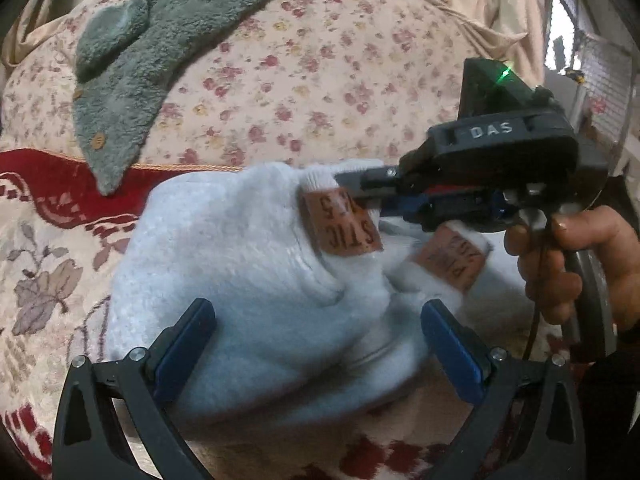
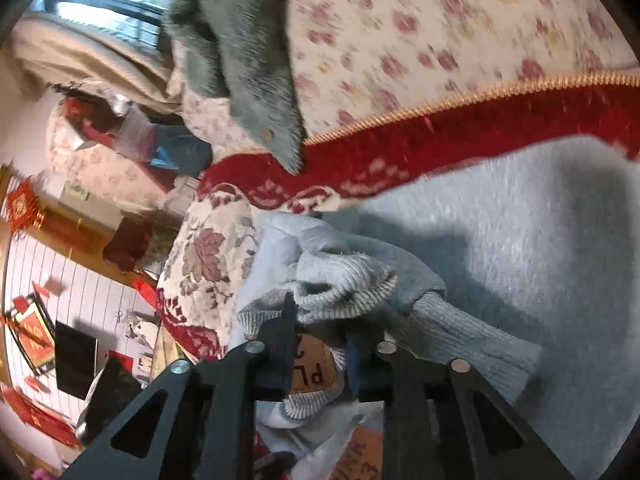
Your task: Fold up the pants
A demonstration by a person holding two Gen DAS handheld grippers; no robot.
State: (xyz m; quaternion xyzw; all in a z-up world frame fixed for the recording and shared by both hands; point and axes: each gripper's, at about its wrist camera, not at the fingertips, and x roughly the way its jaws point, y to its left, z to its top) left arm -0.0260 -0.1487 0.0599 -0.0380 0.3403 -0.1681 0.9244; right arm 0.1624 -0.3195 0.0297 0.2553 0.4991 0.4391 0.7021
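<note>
The pale blue fleece pants (image 1: 248, 272) lie bunched in a soft heap, ribbed cuffs (image 2: 344, 292) gathered together at the right, two brown leather patches (image 1: 340, 222) with stamped lettering showing, partly lifted off the bedcover.

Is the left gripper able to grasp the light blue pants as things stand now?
Probably yes. The left gripper is open, its fingers either side of a fold of the light blue pants, nothing between. The right gripper already pinches the cuff.
</note>
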